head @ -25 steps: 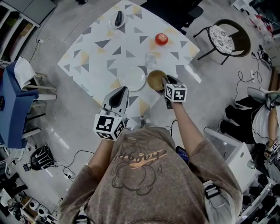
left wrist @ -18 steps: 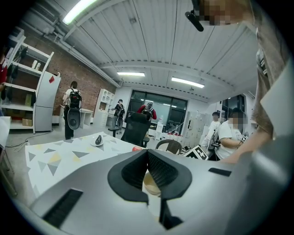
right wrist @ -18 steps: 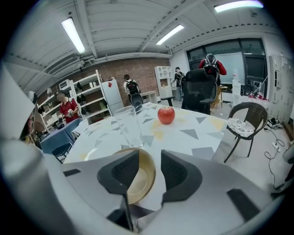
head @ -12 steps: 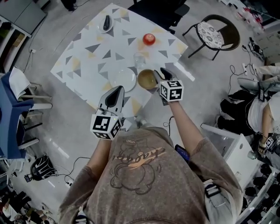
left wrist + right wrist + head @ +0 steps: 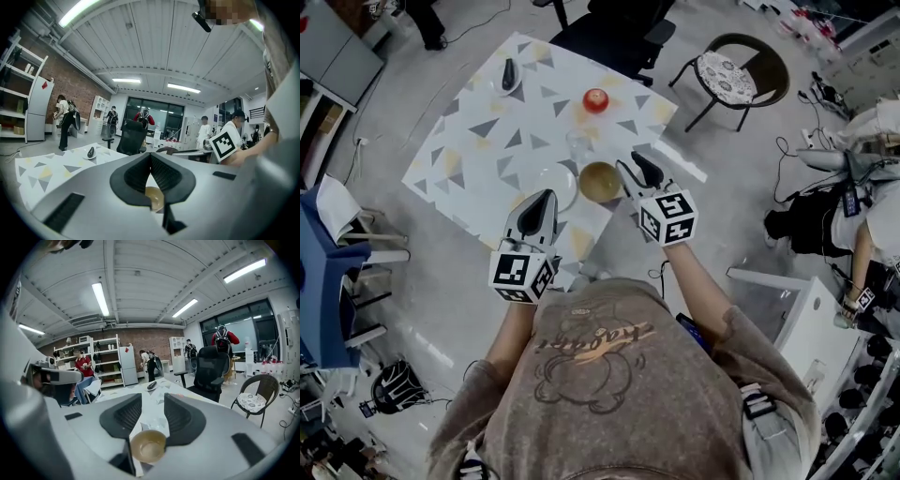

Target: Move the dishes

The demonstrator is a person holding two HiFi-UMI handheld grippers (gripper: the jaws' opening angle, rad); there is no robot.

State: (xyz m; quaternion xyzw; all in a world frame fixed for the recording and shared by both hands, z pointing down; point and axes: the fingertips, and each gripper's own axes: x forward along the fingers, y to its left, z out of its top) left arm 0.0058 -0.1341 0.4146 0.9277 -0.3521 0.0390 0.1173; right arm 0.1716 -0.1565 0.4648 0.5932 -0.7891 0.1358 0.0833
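Brick wall (image 5: 70, 86): tool views only; bowl (image 5: 601, 182): all.

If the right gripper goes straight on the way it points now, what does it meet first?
Probably the bowl, which lies low between the open jaws of the right gripper, just ahead. Depth is unclear; the jaws may pass over its rim.

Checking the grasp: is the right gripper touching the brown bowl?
Cannot tell. Right gripper view: brown bowl low between open jaws. Head view: right gripper beside its rim, no clear gap.
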